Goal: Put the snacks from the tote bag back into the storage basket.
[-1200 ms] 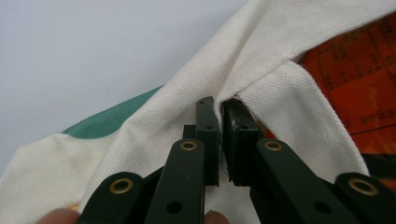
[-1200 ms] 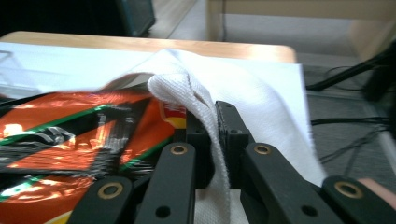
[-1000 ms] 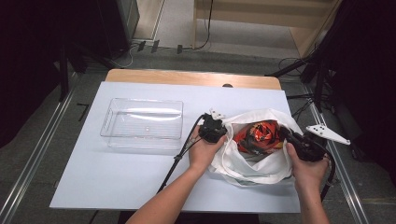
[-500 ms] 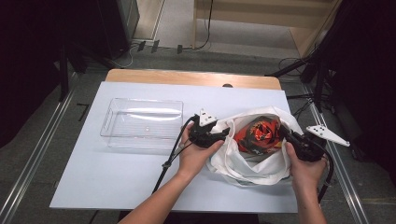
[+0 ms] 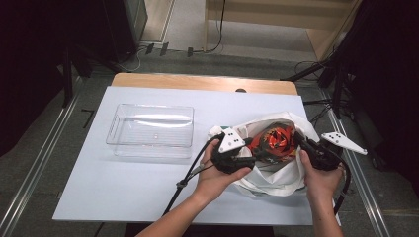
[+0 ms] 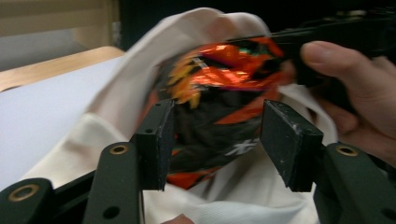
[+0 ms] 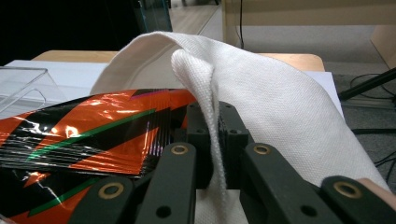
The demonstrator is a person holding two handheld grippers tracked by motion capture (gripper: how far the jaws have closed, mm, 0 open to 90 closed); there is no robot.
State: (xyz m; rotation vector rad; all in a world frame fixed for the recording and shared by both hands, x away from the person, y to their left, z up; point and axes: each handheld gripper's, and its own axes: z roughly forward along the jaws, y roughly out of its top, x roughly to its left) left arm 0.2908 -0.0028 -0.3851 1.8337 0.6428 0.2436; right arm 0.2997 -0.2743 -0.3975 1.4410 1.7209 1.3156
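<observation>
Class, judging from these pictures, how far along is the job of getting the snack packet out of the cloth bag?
Done: the right gripper is shut on the bag rim, holding its mouth open. In hand: the left gripper, jaws open, reaches toward the orange and black packet, not yet gripping it. Left: grasping the packet and lifting it out, probably into the clear tray, which holds nothing yet.

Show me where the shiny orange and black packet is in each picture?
High view: the orange and black packet sits inside the open white cloth bag, right of centre, between the two grippers.
Left gripper view: the packet is in the middle, just beyond the open jaws.
Right gripper view: the packet lies at lower left, beside the jaws pinching the bag's edge.
Shared landmark: the white cloth bag around it.
</observation>
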